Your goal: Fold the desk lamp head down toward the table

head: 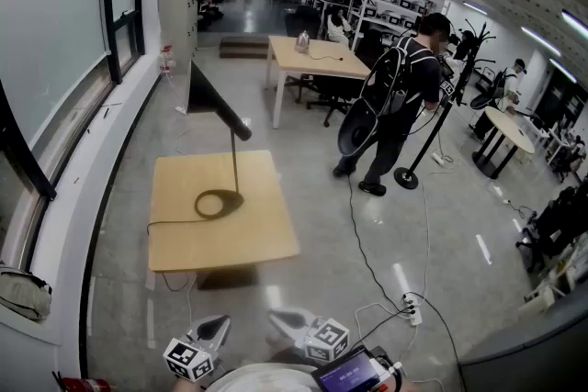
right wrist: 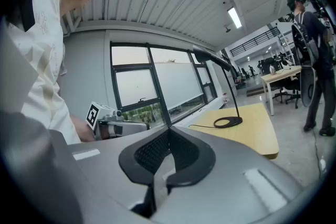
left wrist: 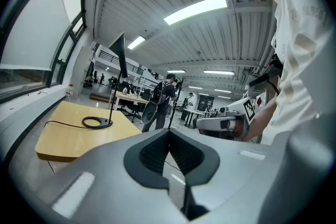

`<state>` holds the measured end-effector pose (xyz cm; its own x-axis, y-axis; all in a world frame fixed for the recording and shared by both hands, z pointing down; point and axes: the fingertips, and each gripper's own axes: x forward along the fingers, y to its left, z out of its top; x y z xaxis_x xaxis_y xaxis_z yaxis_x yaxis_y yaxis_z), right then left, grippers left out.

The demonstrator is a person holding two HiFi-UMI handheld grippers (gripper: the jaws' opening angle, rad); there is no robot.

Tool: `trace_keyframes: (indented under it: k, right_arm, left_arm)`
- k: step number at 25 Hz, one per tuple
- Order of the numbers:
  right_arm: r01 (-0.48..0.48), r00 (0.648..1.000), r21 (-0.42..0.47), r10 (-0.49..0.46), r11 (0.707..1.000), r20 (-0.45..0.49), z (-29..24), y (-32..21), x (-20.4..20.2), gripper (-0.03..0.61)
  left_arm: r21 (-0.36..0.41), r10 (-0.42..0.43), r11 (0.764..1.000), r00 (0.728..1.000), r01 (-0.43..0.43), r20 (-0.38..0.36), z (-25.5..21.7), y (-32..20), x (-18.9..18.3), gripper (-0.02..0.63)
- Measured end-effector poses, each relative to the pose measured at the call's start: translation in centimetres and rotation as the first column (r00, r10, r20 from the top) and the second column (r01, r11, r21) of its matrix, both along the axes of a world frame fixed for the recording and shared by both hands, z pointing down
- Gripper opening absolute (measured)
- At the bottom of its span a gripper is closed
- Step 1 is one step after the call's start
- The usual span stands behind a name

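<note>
A black desk lamp stands on the small wooden table (head: 266, 239). Its ring base (head: 219, 203) lies flat, a thin stem rises from it, and the long bar head (head: 220, 106) slants upward, raised well above the tabletop. The left gripper view shows the ring base (left wrist: 97, 123) and head (left wrist: 121, 55) far ahead; so does the right gripper view, with base (right wrist: 228, 122) and head (right wrist: 212, 60). My left gripper (head: 219, 326) (left wrist: 169, 131) and right gripper (head: 278, 319) (right wrist: 169, 131) are both shut and hold nothing. They hover close to my body, well short of the table.
A person with a backpack (head: 397, 101) stands right of the table beside a floor stand (head: 406, 177). Cables and a power strip (head: 412, 308) lie on the floor at the right. A larger desk (head: 317, 60) stands behind; a window wall (head: 55, 60) runs along the left.
</note>
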<state>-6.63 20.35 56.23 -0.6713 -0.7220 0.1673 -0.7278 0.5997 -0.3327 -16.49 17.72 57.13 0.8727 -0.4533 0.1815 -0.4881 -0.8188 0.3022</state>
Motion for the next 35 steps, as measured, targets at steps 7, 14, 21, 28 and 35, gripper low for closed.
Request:
trace_keyframes:
  k: [7,14,21,28,35]
  right_arm:
    - [-0.062,0.998,0.079,0.06,0.995,0.025,-2.5,-0.9,4.8,0.012]
    - [-0.029,1.0,0.091,0.03,0.995,-0.005,-3.3,-1.4,3.2,0.012]
    - [-0.034,0.999,0.09,0.035,0.995,-0.016,-2.8,-1.5,3.3,0.012]
    - [-0.02,1.0,0.1,0.022,0.995,-0.018,-3.5,-2.1,3.6,0.012]
    - [-0.038,0.999,0.1,0.036,0.994,0.02,-3.7,-3.6,4.2,0.011]
  left_arm:
    - [0.053,0.006,0.999,0.999,-0.004,-0.04,-1.3,-1.2,4.2,0.002]
    - [0.048,-0.025,0.998,0.999,0.026,-0.025,-2.4,-1.7,2.6,0.002]
    - [0.059,-0.027,0.998,1.0,0.027,-0.006,-2.5,-1.2,2.7,0.002]
    - [0.087,-0.047,0.995,0.999,0.049,-0.018,-3.5,-1.5,3.1,0.002]
    - [0.082,-0.076,0.994,0.997,0.078,-0.025,-4.2,-2.6,2.6,0.002]
